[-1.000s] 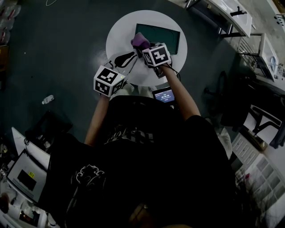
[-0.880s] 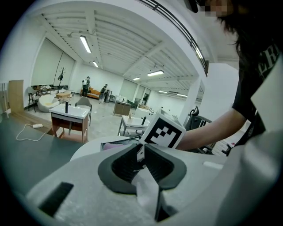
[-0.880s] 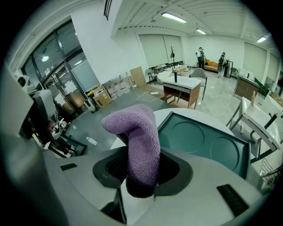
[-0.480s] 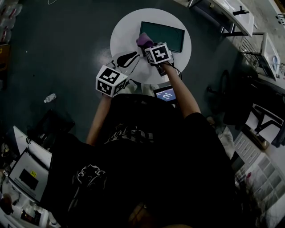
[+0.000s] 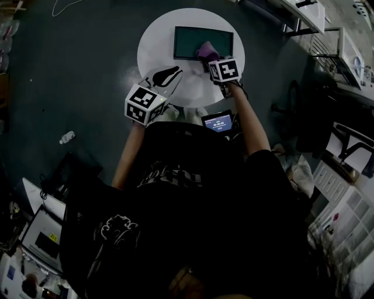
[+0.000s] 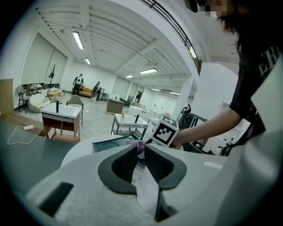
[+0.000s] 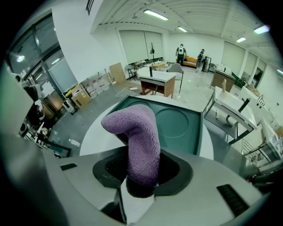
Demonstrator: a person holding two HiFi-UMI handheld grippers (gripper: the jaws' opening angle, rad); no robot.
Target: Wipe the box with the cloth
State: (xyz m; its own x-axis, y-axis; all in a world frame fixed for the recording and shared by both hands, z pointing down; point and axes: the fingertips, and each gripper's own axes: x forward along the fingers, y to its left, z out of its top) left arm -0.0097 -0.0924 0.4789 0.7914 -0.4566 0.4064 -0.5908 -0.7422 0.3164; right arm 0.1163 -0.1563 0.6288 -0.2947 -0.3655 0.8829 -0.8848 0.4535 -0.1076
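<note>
A flat dark-green box (image 5: 193, 41) lies on the round white table (image 5: 158, 44). In the right gripper view its lid (image 7: 179, 121) fills the space ahead of the jaws. My right gripper (image 5: 211, 58) is shut on a purple fleece cloth (image 5: 207, 51). The cloth (image 7: 138, 139) sticks up out of the jaws and bends over the box's near right part. My left gripper (image 5: 165, 76) hovers over the table's near left side, apart from the box, jaws close together with nothing between them. The left gripper view shows the box (image 6: 108, 143) and the right marker cube (image 6: 165, 131).
A small lit screen (image 5: 218, 122) sits at the person's waist below the table. Laptops (image 5: 41, 233) and clutter lie on the floor at lower left, with a bottle (image 5: 67, 138) nearby. Desks (image 5: 304, 11) and shelves stand at the right. Dark floor surrounds the table.
My right gripper has carried the cloth from the box's near left corner to its near right part. The left gripper has stayed near the table's front left.
</note>
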